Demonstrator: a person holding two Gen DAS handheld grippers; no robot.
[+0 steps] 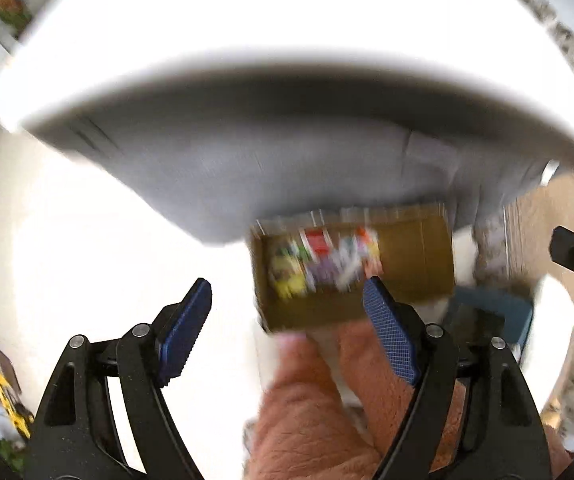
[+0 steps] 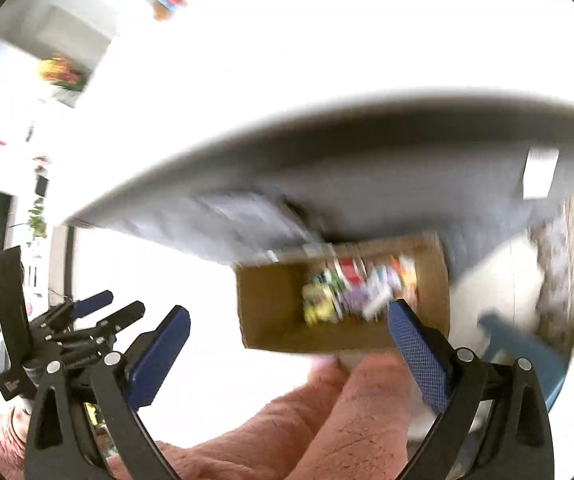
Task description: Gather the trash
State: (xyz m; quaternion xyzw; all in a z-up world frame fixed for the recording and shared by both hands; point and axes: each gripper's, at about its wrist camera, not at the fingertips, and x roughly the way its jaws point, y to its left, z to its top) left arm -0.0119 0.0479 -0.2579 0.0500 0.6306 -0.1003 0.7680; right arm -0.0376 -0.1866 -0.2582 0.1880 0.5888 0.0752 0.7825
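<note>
Left wrist: blurred wrappers [image 1: 323, 264] in cardboard box [image 1: 415, 256], print unreadable.

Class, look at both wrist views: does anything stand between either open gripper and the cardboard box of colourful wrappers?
Nothing visible does. The left gripper and right gripper both face the cardboard box directly; the white table only overhangs its far side.

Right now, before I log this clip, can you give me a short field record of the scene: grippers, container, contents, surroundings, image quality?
left hand-held gripper: open, holding nothing
right hand-held gripper: open, holding nothing
container: cardboard box on the floor, under the edge of the white table
contents: colourful wrappers lying inside the box
also in view: person's legs, blue object right of the box
image quality: motion-blurred, details unreadable
</note>
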